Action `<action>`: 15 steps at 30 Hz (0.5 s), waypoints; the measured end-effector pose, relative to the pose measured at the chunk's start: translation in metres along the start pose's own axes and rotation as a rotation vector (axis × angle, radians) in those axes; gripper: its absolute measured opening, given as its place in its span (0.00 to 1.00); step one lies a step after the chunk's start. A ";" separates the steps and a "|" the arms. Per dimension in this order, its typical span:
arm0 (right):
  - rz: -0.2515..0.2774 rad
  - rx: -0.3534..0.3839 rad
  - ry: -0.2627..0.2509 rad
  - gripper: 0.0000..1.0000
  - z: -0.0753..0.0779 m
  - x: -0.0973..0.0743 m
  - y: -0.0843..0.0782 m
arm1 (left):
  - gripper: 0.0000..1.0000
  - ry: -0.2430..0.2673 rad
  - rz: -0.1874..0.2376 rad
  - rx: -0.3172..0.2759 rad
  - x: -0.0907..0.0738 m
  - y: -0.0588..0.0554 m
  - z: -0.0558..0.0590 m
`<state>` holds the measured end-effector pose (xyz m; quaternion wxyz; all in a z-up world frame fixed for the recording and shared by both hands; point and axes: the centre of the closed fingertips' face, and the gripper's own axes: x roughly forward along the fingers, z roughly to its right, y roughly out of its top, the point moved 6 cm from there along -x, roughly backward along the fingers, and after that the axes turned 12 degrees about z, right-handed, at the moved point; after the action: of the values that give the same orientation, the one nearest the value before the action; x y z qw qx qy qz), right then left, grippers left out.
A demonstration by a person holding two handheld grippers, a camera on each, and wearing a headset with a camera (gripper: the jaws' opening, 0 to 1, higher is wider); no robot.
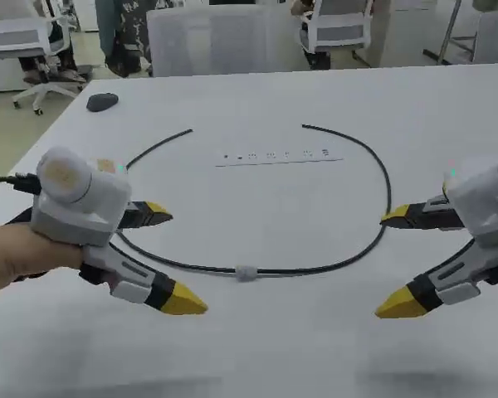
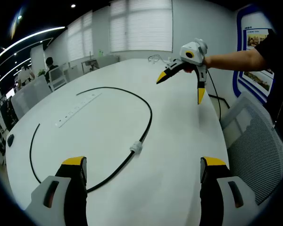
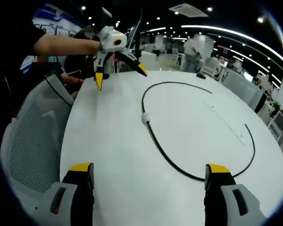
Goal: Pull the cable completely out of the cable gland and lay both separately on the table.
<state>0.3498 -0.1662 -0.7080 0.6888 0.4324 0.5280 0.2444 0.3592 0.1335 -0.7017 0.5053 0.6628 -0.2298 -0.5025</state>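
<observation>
The wide white table point(image 1: 315, 356) looks slick. The long black cable point(image 1: 387, 186) loops across mid-frame. The left hand-held gripper point(image 1: 178, 259) at lower left and the right hand-held gripper point(image 1: 383, 265) at lower right both gape wide, holding nothing. The small cable gland point(image 1: 246, 273) sits at lower centre, threaded on the cable. With a loose pinch there, I'd expect it to slip and the whole loop to drag instead.

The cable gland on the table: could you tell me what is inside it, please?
The black cable passes through the cable gland, emerging on both sides. The stretch inside is covered by its body.
</observation>
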 end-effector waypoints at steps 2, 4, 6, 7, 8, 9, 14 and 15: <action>-0.006 -0.005 0.012 0.95 -0.002 0.002 0.000 | 1.00 0.002 -0.001 -0.002 0.000 -0.001 -0.001; -0.010 -0.008 0.011 0.95 -0.001 0.003 0.000 | 1.00 0.003 0.005 -0.003 -0.001 -0.001 0.000; -0.011 -0.013 0.009 0.95 -0.001 0.003 -0.001 | 1.00 0.001 0.013 -0.007 -0.001 0.000 0.000; -0.011 -0.017 0.008 0.95 -0.001 0.003 0.000 | 1.00 0.002 0.019 -0.010 -0.001 0.000 0.000; -0.012 -0.018 0.009 0.95 -0.001 0.003 0.000 | 1.00 0.000 0.021 -0.009 -0.001 0.000 0.001; -0.012 -0.015 0.010 0.94 -0.001 0.003 0.000 | 1.00 0.001 0.024 -0.007 -0.001 0.000 0.001; -0.004 -0.011 0.000 0.94 0.000 0.005 0.001 | 1.00 0.016 0.026 0.002 -0.001 0.002 -0.003; -0.001 -0.008 -0.001 0.94 0.000 0.005 0.001 | 1.00 0.018 0.028 0.004 -0.001 0.002 -0.003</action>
<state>0.3517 -0.1621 -0.7095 0.6908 0.4295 0.5271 0.2459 0.3623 0.1345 -0.6995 0.5132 0.6650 -0.2355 -0.4888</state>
